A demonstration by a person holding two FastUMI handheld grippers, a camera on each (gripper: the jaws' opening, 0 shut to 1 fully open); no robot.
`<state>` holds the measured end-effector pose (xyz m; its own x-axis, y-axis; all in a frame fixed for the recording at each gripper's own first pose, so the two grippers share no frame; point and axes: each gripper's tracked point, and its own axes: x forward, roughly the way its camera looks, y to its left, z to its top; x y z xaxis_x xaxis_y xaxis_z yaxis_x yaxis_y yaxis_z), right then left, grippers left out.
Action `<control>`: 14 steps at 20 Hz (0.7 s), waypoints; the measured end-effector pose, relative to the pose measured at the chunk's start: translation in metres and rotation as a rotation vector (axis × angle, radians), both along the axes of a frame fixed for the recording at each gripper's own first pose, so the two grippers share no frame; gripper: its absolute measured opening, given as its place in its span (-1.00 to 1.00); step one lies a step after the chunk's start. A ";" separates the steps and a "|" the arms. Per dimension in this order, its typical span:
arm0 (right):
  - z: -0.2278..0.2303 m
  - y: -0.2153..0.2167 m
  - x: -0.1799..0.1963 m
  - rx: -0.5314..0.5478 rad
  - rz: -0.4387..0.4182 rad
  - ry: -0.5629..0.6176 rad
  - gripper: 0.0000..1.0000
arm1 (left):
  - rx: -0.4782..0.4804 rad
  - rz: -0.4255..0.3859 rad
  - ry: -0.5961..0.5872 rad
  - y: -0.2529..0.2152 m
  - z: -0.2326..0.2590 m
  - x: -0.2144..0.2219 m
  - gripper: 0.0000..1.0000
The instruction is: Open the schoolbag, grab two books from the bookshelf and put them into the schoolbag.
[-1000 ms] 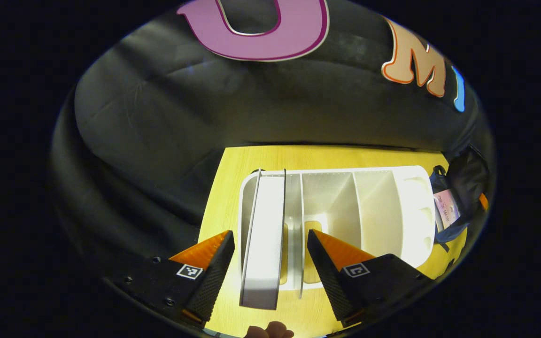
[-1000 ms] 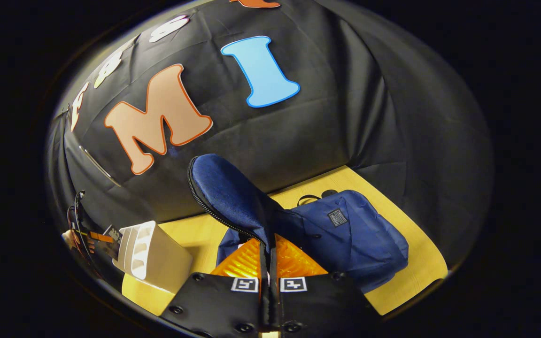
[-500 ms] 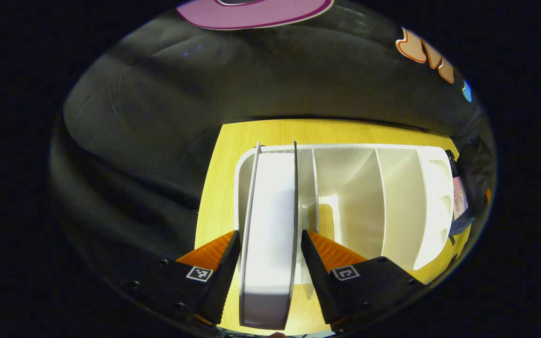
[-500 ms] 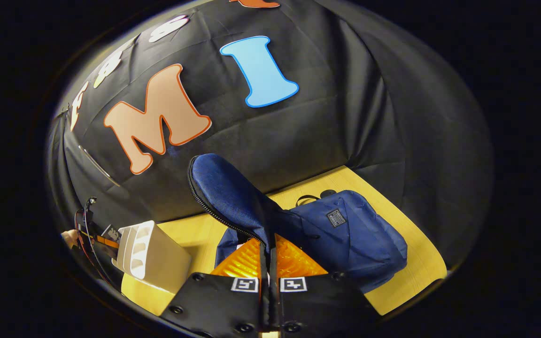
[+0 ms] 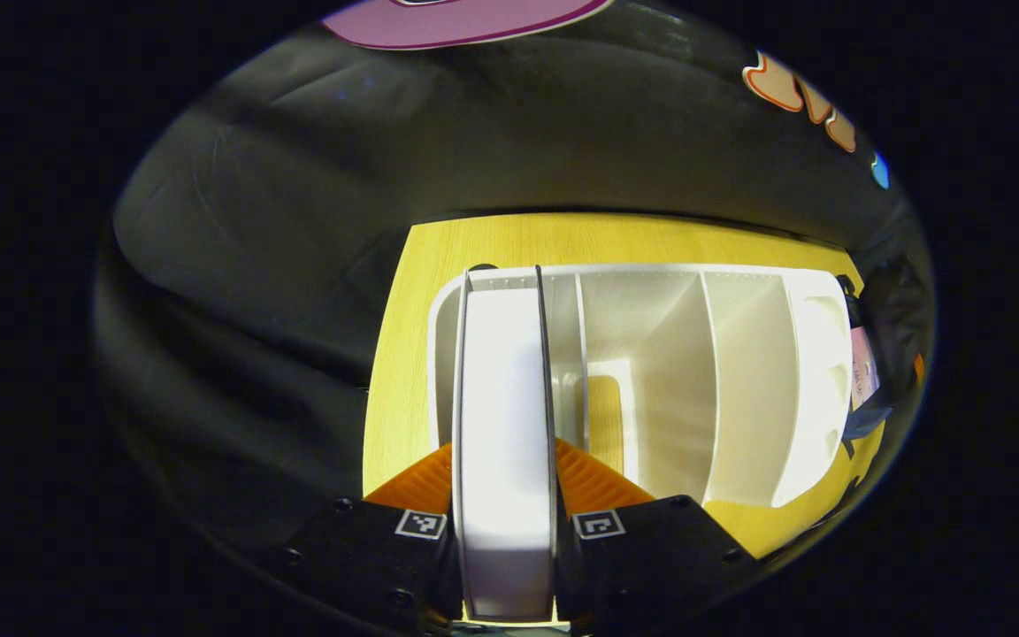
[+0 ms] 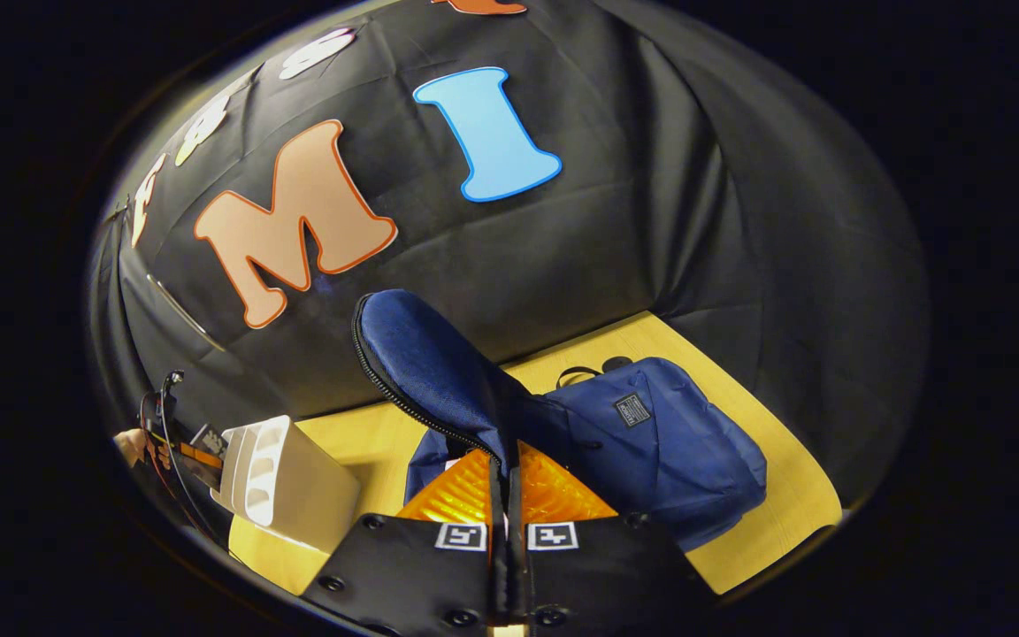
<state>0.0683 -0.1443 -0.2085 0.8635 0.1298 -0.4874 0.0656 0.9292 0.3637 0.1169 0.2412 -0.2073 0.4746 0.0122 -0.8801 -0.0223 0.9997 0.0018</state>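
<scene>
The left gripper [image 5: 503,478] is clamping its jaws on both covers of a white book [image 5: 503,425] standing between them in the end slot of the bookshelf [image 5: 739,389], evidently for lifting it out. The right gripper [image 6: 507,495] is pinching the schoolbag [image 6: 651,442] flap [image 6: 425,363] upright between closed jaws, apparently keeping the mouth open above the counter [image 6: 784,522].

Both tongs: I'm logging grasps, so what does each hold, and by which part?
Left tongs clamp the white book by its near edge, across its thickness. Right tongs pinch the schoolbag flap's zipper edge.
</scene>
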 end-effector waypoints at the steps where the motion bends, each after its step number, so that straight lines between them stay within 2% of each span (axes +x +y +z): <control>1: 0.001 -0.001 0.000 0.003 -0.004 0.000 -0.98 | 0.003 -0.002 0.004 0.000 0.002 0.000 -0.26; 3: 0.000 0.000 -0.001 0.007 -0.008 0.001 -0.98 | 0.012 -0.008 -0.030 0.002 0.012 0.003 -0.26; 6: 0.000 0.001 -0.001 0.004 -0.007 0.001 -0.94 | -0.056 0.021 -0.067 -0.001 0.040 0.003 -0.26; 11: 0.001 -0.001 0.000 0.007 -0.013 0.001 -0.94 | -0.095 0.066 -0.146 0.024 0.091 -0.005 -0.26; 14: 0.001 -0.001 0.001 0.005 -0.013 0.001 -0.94 | -0.166 0.107 -0.200 0.035 0.124 -0.006 -0.27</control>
